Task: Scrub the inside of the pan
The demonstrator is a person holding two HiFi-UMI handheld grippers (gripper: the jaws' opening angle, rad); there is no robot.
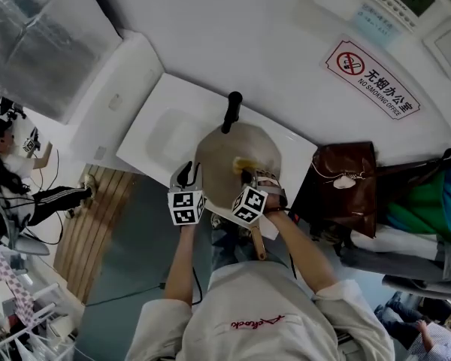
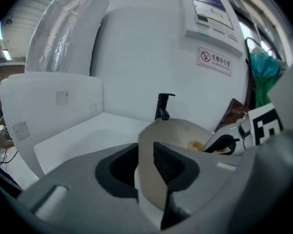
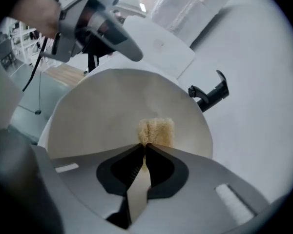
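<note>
Beige pan [image 3: 117, 106] looks stiff, slick, best held by its rim; left gripper [image 2: 145, 152] jaws apart astride it; right gripper [image 3: 144, 149] jaws clamp the soft sponge [image 3: 156, 129].

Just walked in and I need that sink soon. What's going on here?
A person is working on a pan over the white sink with two handheld grippers. The right gripper pinches a yellow sponge over the pan's inside. The left gripper has its fingers apart around the pan's rim, seemingly not clamping it.
</note>
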